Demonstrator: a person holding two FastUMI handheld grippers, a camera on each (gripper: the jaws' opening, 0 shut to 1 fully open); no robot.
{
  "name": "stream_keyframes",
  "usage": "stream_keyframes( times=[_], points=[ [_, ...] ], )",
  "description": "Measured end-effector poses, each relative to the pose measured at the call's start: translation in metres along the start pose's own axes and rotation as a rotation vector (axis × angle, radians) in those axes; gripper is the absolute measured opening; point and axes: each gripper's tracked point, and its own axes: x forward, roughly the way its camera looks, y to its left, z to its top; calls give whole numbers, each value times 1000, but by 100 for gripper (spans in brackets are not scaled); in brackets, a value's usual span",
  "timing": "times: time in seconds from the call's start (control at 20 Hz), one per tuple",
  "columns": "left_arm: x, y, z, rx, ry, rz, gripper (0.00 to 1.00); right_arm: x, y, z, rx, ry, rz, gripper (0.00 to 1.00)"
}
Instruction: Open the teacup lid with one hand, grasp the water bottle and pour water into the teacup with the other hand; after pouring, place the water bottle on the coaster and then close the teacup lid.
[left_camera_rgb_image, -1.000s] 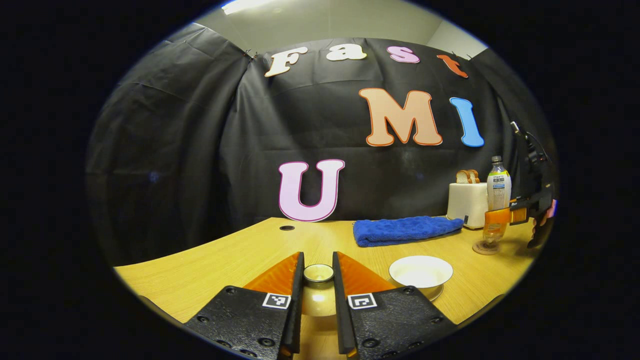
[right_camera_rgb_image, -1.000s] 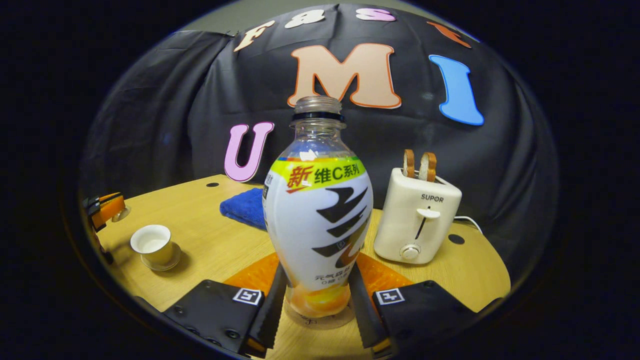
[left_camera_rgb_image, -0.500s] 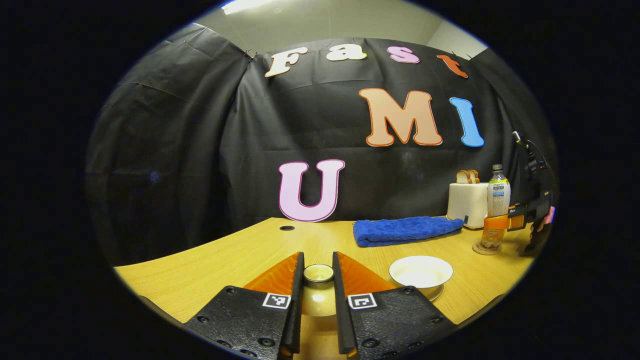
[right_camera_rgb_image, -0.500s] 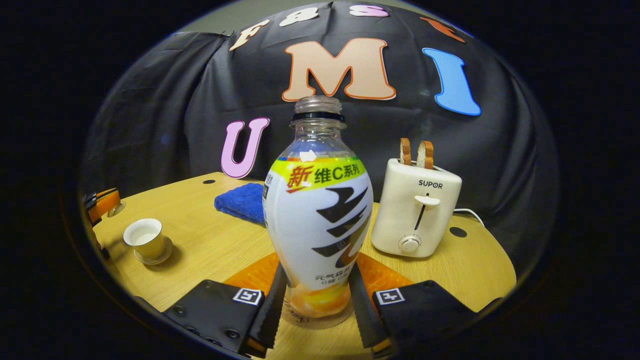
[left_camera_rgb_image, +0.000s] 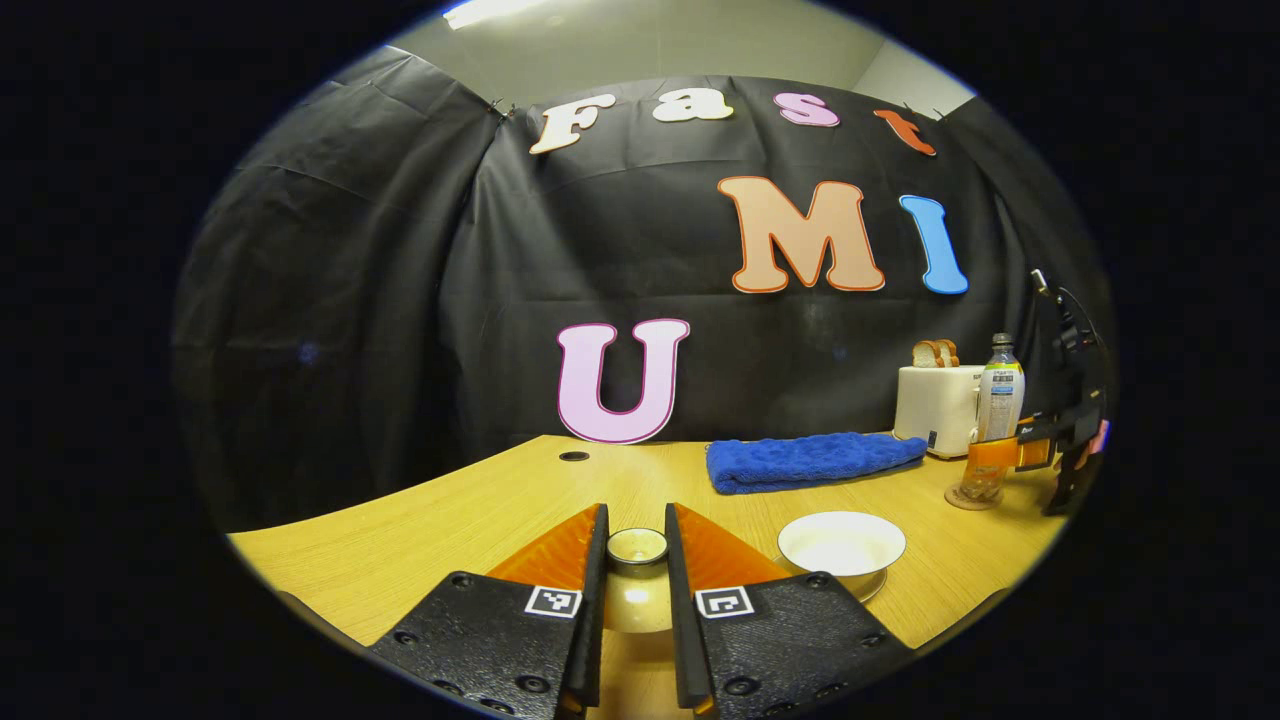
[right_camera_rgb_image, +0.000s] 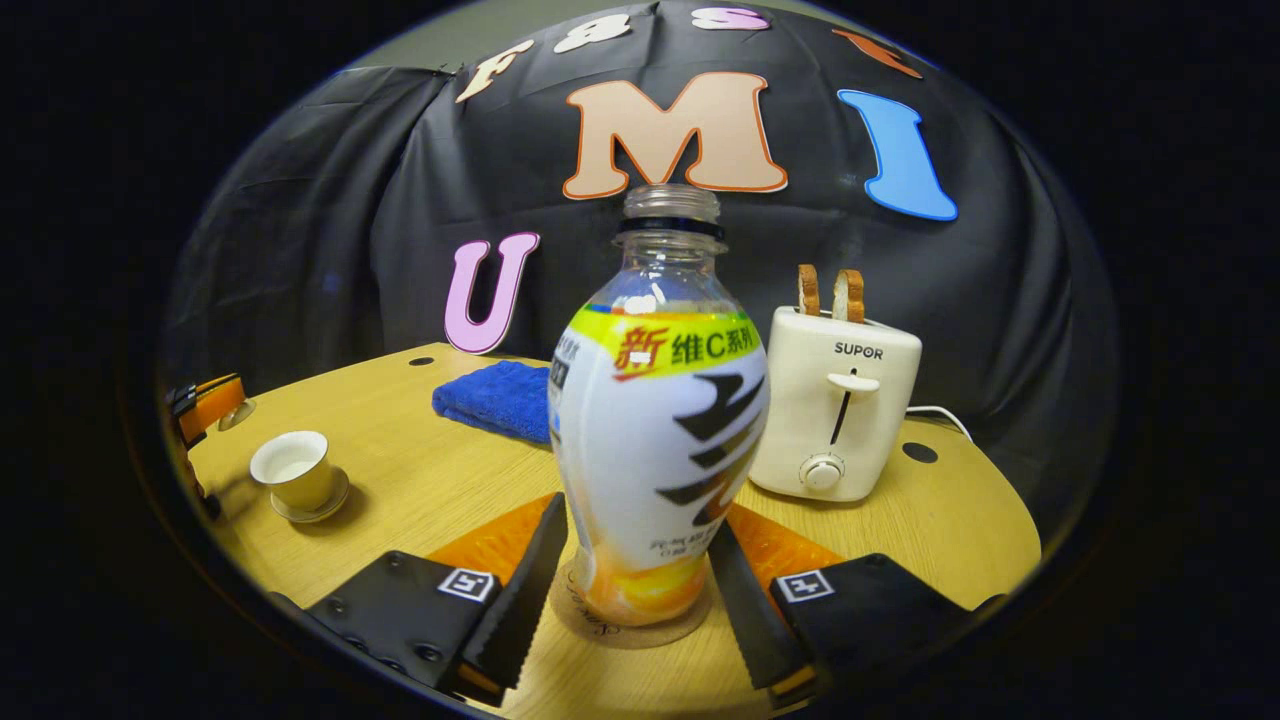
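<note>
**Water bottle standing on the coaster, lid held clear of the teacup**

The water bottle (right_camera_rgb_image: 660, 420) stands upright on the round coaster (right_camera_rgb_image: 630, 625), uncapped, orange liquid low in its base. The right gripper (right_camera_rgb_image: 632, 590) has its fingers (right_camera_rgb_image: 520, 590) spread either side of the bottle's lower body; a thin gap shows on the left, so they look parted rather than pressing. The left gripper (left_camera_rgb_image: 636, 590) has its fingers (left_camera_rgb_image: 596, 580) drawn narrow onto the knob of the teacup lid (left_camera_rgb_image: 637, 570), held over the counter (left_camera_rgb_image: 480, 500). Just beside it sits the open teacup (left_camera_rgb_image: 841, 543) on its saucer. Farther out lie a blue towel (left_camera_rgb_image: 810, 458) and a white toaster (right_camera_rgb_image: 835, 410) with bread slices, near the bottle
</note>
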Motion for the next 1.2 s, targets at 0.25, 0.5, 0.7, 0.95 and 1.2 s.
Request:
stream_keyframes(
  times=[0.25, 0.5, 0.7, 0.95, 1.2],
  points=[
    [0, 0, 0, -1, -1, 0, 27, -17, -1, -6, 9, -12, -12, 94],
    [0, 0, 0, -1, -1, -1, 27, -36, 5, -7, -19, -49, -16, 100],
    [1, -2, 0, -2, -1, -7, 27, -57, 10, -2, -44, -96, -27, 100],
    [3, -5, 0, -3, -2, -14, 27, -87, 5, -6, -8, -137, -77, 100],
    [10, -33, 0, -4, -1, -126, 27, -115, -13, 6, 87, -256, -121, 99]
  ],
)
